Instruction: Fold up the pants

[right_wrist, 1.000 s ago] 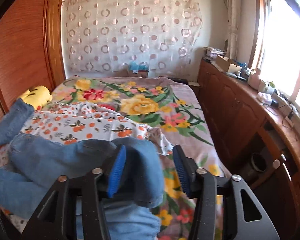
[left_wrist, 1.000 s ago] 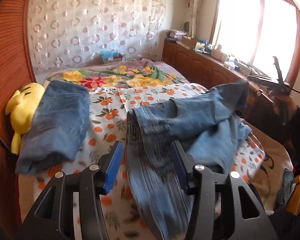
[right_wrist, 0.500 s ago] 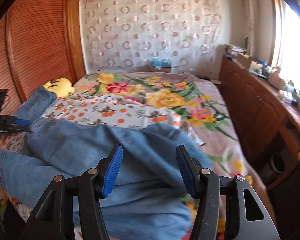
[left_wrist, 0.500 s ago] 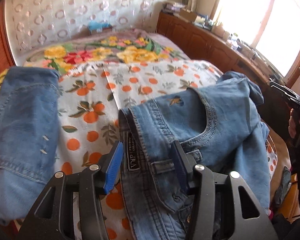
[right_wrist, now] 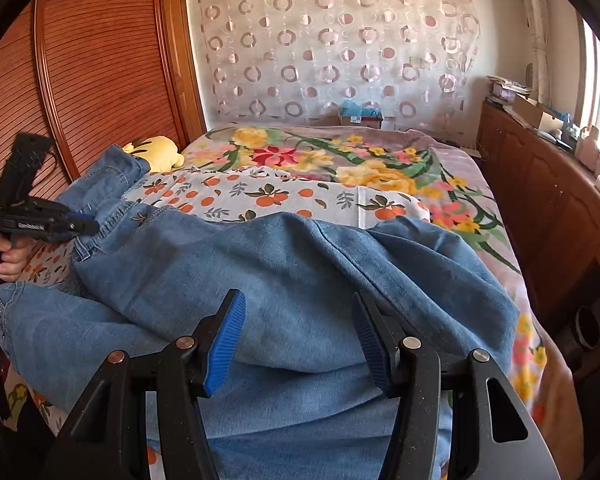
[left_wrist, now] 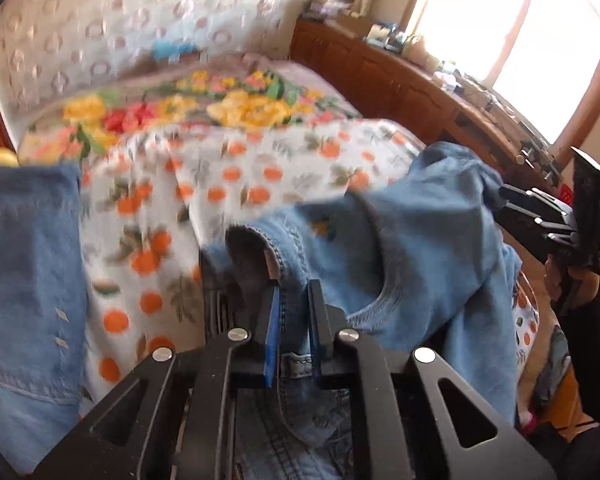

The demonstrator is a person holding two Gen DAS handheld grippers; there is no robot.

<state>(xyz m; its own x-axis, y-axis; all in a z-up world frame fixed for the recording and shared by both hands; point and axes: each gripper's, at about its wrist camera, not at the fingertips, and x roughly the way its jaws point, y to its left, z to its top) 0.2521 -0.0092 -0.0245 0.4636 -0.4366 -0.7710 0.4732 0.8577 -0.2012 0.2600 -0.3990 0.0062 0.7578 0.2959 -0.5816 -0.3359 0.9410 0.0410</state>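
Item, far left: a second pair of jeans (left_wrist: 28,280) lies apart on the bed (right_wrist: 380,152), presumably already handled. Item, my left claw (left_wrist: 293,312): jaws closing on the waistband of the pants (right_wrist: 300,272), denim pinched between the pads, I judge to anchor that end for folding; this view is blurred. Item, my right claw (right_wrist: 298,334): jaws apart over the crumpled legs, gripping nothing; hems out of view.
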